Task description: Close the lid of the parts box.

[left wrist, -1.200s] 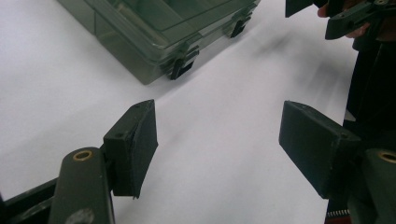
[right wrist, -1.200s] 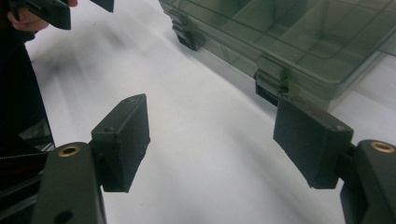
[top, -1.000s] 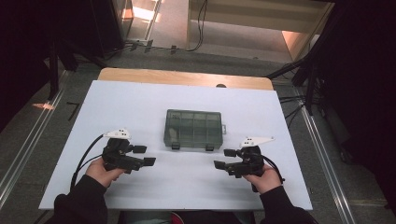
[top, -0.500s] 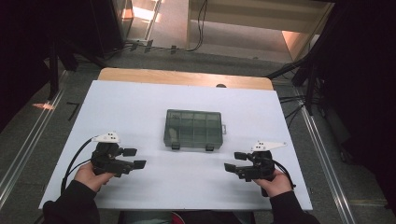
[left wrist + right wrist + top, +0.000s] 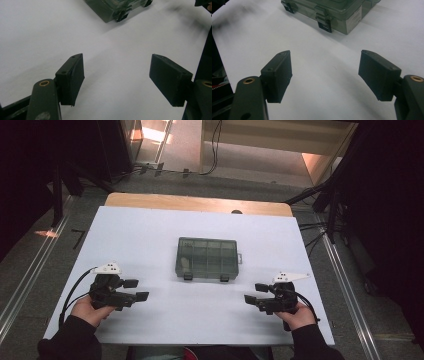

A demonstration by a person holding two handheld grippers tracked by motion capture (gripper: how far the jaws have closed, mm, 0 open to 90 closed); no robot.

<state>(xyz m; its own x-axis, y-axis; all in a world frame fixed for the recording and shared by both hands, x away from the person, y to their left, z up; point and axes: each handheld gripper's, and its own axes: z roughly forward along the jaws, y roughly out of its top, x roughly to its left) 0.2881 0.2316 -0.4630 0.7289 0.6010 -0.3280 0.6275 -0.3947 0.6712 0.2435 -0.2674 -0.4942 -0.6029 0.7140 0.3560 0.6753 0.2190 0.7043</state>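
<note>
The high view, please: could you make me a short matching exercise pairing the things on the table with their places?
Things:
1. box
2. left gripper
3. right gripper
4. wooden strip

Places:
A. far edge of the table
B. near left of the white sheet
C. middle of the white sheet
D. near right of the white sheet

Pairs: 1-C, 2-B, 3-D, 4-A

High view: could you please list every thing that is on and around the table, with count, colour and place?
compartment box: 1, clear grey-green, lid shut, table middle
latches: 2, dark, box's near side
table: 1, white top, wooden far edge
cables: several, black, floor beyond table
left gripper: 1, black, open, near left, apart from box
right gripper: 1, black, open, near right
hands: 2, dark sleeves, bottom edge
</note>
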